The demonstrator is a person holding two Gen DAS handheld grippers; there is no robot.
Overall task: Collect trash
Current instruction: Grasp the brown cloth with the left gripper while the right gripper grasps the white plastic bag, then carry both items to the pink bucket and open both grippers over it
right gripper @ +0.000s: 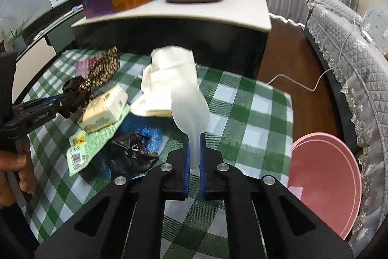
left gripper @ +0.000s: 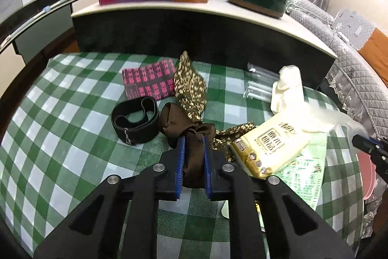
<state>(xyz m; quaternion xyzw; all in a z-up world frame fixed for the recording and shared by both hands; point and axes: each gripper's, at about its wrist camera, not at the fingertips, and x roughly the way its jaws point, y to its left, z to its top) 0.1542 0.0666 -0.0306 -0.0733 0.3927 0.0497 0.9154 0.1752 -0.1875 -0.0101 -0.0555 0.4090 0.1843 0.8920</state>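
The left gripper (left gripper: 194,149) is clamped on a brown cloth (left gripper: 191,137) — soft, crumpled satin-like fabric pinched between the blue ribbed pads. Beyond the jaws a second strip of the same bundle, brown with small gold flecks (left gripper: 190,81), is seen. Left of the jaws a black elastic band (left gripper: 134,120) is curled in a loop, and beyond it a pink packet (left gripper: 149,81) printed with repeated characters lies flat. Right of the jaws a yellow tissue pack (left gripper: 269,149) bearing large Chinese characters rests on a pale green printed sheet (left gripper: 305,174).

The right gripper (right gripper: 194,157) is closed on a translucent white bag (right gripper: 186,94), the thin film drawn to a narrow neck between the pads and widening beyond them; the bag is blurred. Left of these jaws a crumpled black wrapper (right gripper: 132,149) lies on a shiny blue foil (right gripper: 150,135). A barcode label (right gripper: 76,157) is visible on the green sheet. On the left gripper's side, "GenRobot.AI" is printed. Right of the jaws, a smooth pink basin (right gripper: 325,181) stands beside the checked tablecloth (right gripper: 245,113).
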